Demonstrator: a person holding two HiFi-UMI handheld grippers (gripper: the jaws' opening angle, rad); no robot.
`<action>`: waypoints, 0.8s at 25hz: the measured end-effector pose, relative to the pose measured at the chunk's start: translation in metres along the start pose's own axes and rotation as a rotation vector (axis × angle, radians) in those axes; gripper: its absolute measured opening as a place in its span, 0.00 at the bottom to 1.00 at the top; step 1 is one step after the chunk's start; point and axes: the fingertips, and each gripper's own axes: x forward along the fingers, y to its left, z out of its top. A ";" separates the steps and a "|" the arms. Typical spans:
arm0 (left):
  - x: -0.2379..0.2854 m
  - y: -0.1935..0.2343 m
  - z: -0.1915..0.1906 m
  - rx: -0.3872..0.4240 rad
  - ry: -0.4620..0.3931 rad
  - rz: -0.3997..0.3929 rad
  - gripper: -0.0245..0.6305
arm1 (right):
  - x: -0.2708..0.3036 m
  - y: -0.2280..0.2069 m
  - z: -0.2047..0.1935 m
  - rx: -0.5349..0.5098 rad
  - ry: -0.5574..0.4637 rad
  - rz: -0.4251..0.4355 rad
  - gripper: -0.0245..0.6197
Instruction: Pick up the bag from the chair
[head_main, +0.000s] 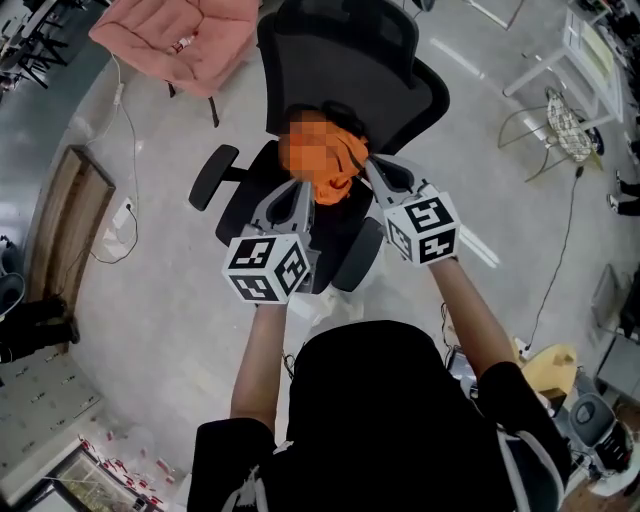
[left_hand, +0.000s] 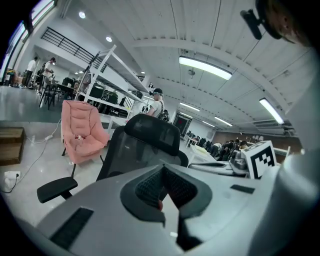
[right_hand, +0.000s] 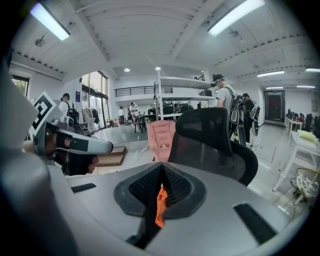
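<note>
An orange bag (head_main: 340, 165) hangs bunched over the seat of a black mesh office chair (head_main: 345, 60), part of it under a mosaic patch. My left gripper (head_main: 303, 188) reaches the bag's left side, jaws pressed together, with only a speck of the orange bag (left_hand: 159, 204) showing between them. The right gripper (head_main: 368, 165) is at its right side, shut on a strip of orange fabric (right_hand: 160, 206). Whether the bag touches the seat is hidden. The chair's backrest (left_hand: 150, 135) stands just beyond both grippers and fills the middle of the right gripper view too (right_hand: 210, 135).
A pink padded chair (head_main: 190, 35) stands behind the office chair to the left. A low wooden platform (head_main: 65, 220) lies at the left, with a white cable (head_main: 125, 120) on the floor beside it. White tables (head_main: 580, 60) stand at the far right. People stand in the background (right_hand: 222, 97).
</note>
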 end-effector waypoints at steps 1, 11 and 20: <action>0.008 0.000 -0.002 -0.006 0.007 0.003 0.05 | 0.003 -0.007 -0.004 0.006 0.009 0.002 0.04; 0.063 0.011 -0.044 -0.067 0.101 0.036 0.05 | 0.037 -0.050 -0.049 0.059 0.099 0.037 0.04; 0.106 0.024 -0.078 -0.130 0.158 0.077 0.05 | 0.067 -0.075 -0.092 0.092 0.196 0.100 0.04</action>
